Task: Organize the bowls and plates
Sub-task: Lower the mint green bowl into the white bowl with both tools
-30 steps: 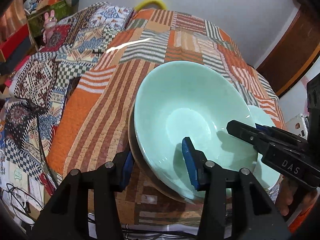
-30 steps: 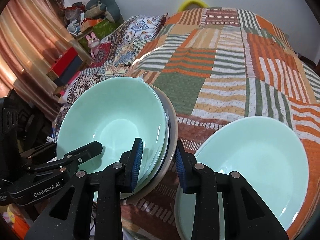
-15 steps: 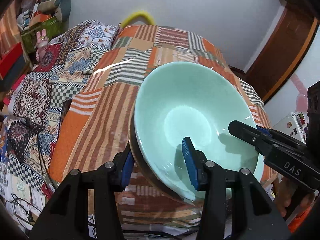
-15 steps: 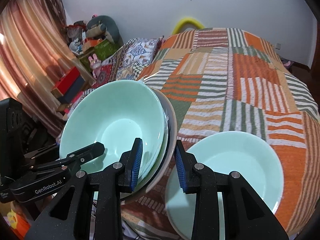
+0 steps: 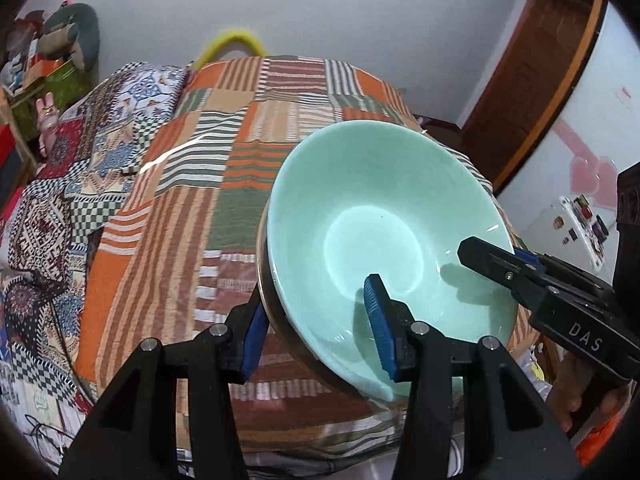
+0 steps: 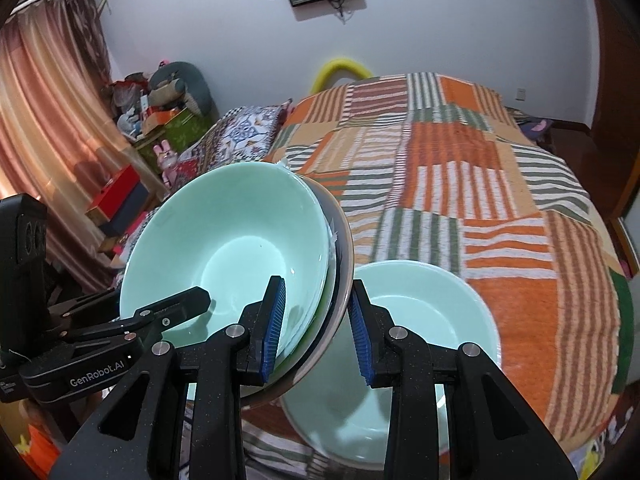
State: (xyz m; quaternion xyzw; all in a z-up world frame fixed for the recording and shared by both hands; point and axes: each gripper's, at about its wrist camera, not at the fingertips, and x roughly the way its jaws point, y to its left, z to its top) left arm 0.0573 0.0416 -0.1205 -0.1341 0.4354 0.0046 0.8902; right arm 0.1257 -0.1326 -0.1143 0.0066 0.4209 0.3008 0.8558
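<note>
stack [image 6: 240, 256]: both tools grip rim | second bowl [image 6: 420, 312]: apparently empty

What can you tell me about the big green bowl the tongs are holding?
The green bowl is pale mint, smooth and glossy like glazed ceramic, wide with sloping sides, a flat round bottom and nothing inside. It sits tilted on top of a stack, with a brownish-grey dish under it. The left tongs and right tongs each pinch the stack's rim from opposite sides, holding it above the striped bedspread.
</note>
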